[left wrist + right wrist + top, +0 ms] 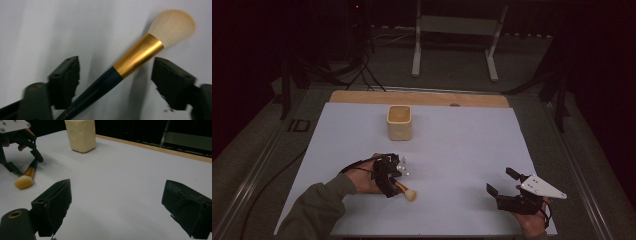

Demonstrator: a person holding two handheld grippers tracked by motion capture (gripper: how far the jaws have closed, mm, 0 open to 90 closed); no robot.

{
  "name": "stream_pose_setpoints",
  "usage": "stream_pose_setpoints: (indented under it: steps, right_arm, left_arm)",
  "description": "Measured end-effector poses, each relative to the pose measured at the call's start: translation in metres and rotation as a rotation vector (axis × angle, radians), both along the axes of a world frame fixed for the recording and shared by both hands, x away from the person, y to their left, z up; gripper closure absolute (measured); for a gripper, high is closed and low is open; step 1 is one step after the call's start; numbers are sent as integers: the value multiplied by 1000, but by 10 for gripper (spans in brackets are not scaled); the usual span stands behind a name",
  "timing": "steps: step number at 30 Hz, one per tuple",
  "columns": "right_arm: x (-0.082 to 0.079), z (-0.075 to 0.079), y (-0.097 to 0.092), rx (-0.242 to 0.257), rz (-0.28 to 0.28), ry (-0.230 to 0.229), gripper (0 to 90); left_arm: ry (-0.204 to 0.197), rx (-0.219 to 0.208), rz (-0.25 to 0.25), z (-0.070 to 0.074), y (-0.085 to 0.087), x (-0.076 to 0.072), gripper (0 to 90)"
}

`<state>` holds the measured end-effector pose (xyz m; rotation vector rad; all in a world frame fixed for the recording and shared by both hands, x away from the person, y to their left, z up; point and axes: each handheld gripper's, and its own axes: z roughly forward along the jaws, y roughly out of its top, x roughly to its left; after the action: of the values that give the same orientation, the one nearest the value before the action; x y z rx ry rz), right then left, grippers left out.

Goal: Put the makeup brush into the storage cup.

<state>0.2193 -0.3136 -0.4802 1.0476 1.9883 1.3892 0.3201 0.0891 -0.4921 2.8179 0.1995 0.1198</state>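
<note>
Currently the left tool (113,82) straddles, jaws apart and untouching, the dark-handled, gold-ferruled makeup brush (135,56) lying flat on the white table (462,145); closing off-centre could roll it away; right tool (120,207) gapes empty.

Brush (117,72) handle end cut off at bottom edge, left gripper view; in high view, left tool (390,176) hides the handle.

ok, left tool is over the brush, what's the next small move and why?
Probably close the left tool on the brush. The handle lies between its jaws with gaps on both sides, so nothing is gripped yet, and the brush rests flat on the table.
</note>
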Motion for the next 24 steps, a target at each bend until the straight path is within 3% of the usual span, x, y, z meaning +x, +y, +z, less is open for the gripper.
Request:
stream_pose_setpoints:
  steps: [2,3,6,11,24]
  right_arm:
    - [0,0,0,-1,1,1,89]
    - [0,0,0,-1,2,1,89]
    - [0,0,0,0,1,2,89]
    - [0,0,0,-1,1,-1,89]
    - [0,0,0,-3,0,2,89]
  left_arm:
    - [4,20,-15,-3,-1,0,438]
    - [25,11,-16,-4,-2,1,483]
    - [35,20,1,-2,-2,3,736]
    - [62,39,41,0,0,7,752]
    - [50,-12,98,16,11,11,752]
